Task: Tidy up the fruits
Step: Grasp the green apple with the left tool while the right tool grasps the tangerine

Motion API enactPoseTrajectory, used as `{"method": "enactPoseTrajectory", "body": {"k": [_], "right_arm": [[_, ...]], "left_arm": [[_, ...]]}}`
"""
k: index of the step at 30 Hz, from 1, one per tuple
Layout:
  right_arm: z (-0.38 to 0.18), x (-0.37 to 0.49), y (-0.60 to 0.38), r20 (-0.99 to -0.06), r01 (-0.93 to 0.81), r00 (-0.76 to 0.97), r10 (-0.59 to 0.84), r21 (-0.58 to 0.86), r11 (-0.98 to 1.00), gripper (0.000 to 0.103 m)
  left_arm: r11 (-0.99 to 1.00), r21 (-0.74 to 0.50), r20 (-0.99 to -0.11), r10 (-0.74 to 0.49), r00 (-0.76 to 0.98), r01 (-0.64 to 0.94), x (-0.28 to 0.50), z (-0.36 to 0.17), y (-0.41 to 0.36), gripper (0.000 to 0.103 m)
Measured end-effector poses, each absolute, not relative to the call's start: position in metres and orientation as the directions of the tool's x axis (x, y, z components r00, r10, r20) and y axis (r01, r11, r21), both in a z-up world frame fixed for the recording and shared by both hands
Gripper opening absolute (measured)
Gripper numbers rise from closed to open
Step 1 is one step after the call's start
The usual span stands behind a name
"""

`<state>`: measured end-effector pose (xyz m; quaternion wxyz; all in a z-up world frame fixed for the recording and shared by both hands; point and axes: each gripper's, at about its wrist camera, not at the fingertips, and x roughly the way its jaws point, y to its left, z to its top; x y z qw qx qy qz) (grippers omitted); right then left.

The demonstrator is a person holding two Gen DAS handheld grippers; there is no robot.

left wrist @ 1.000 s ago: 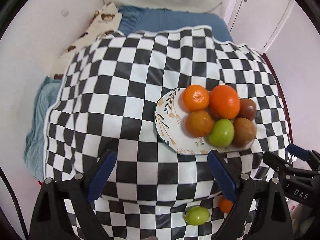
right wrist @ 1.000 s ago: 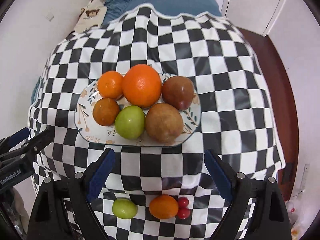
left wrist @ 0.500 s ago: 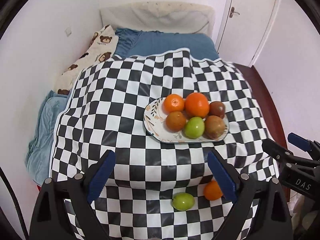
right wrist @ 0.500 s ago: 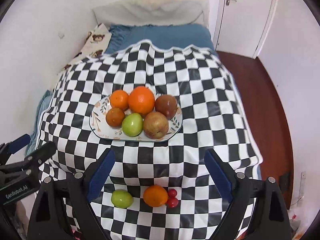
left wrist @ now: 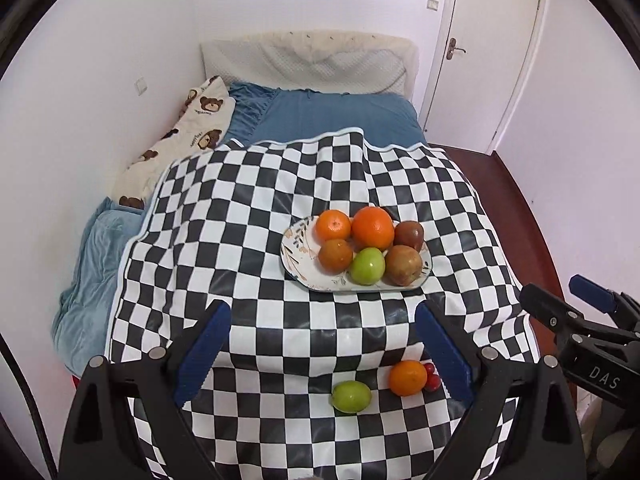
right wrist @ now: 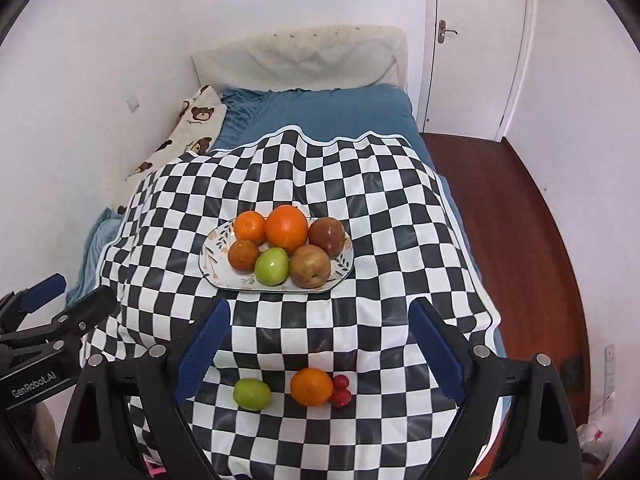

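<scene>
Both grippers are held above the near end of a bed [right wrist: 332,114] covered by a black-and-white checked cloth [right wrist: 360,196]. The left gripper [left wrist: 320,350] has its blue-padded fingers [left wrist: 204,348] spread wide with nothing between the pads; the right gripper [right wrist: 318,346] likewise has its fingers [right wrist: 436,348] spread wide and grips nothing. Each gripper appears at the edge of the other's view. A floral-patterned plate [right wrist: 214,246] rests on the cloth near its middle and carries six fruits packed touching one another: a large orange [right wrist: 286,228] at the back centre, a small orange [right wrist: 249,227] to its left, a dark reddish fruit [right wrist: 326,236] to its right, a brownish-orange fruit [right wrist: 243,255] at front left, a green apple [right wrist: 272,266] at front centre and a russet apple [right wrist: 310,266] at front right. Off the plate, on the cloth's near portion, lie a second green apple [right wrist: 252,394], a loose orange [right wrist: 311,387] well apart from it, and two small red fruits [right wrist: 341,390] touching the loose orange's right side. A bear-print blanket [right wrist: 196,120] lies along the wall to the left; a white door [right wrist: 476,40] stands at the rear right.
</scene>
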<state>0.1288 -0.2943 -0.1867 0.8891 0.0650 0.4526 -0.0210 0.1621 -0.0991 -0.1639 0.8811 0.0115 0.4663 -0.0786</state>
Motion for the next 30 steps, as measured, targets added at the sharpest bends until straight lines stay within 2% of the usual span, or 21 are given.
{"method": "enactPoseTrajectory", "body": {"k": [4,5,9,13,19,24,25,30], "right_arm": [[-0.207,0.129,-0.300,-0.836,0.111,0.546,0.055,0.137,0.984,0.093],[-0.219,0.131,-0.303,-0.853,0.117,0.517,0.071,0.152,0.981,0.093],[-0.283,0.141,-0.307,-0.909,0.112,0.384,0.164,0.222,0.969,0.093],[-0.371,0.153,-0.307,-0.947,0.145,0.208,0.246,0.279,0.949,0.092],[-0.447,0.163,-0.291,-0.969,0.138,0.075,0.236,0.244,0.960,0.077],[-0.463,0.169,-0.278,-0.985,0.082,0.081,0.154,0.161,0.984,0.073],[-0.466,0.170,-0.278,-0.988,0.071,0.073,0.139,0.144,0.987,0.068],[-0.462,0.162,-0.288,-0.983,0.061,0.054,0.174,0.178,0.982,0.067]], "left_arm": [[0.985,-0.061,-0.846,-0.138,0.516,0.164,0.164,-0.178,-0.101,0.095],[0.984,-0.056,-0.856,-0.133,0.499,0.167,0.165,-0.187,-0.102,0.100],[0.986,-0.030,-0.907,-0.095,0.411,0.162,0.173,-0.235,-0.105,0.101],[0.989,0.006,-0.963,-0.034,0.269,0.147,0.179,-0.298,-0.106,0.101],[0.995,0.015,-0.998,0.008,0.070,0.096,0.179,-0.372,-0.101,0.101],[0.997,-0.019,-1.000,-0.019,0.002,0.071,0.174,-0.395,-0.102,0.101],[0.997,-0.025,-1.000,-0.025,-0.005,0.075,0.174,-0.399,-0.102,0.101],[0.991,-0.103,-0.994,-0.099,-0.053,0.087,0.170,-0.411,-0.107,0.101]]}}
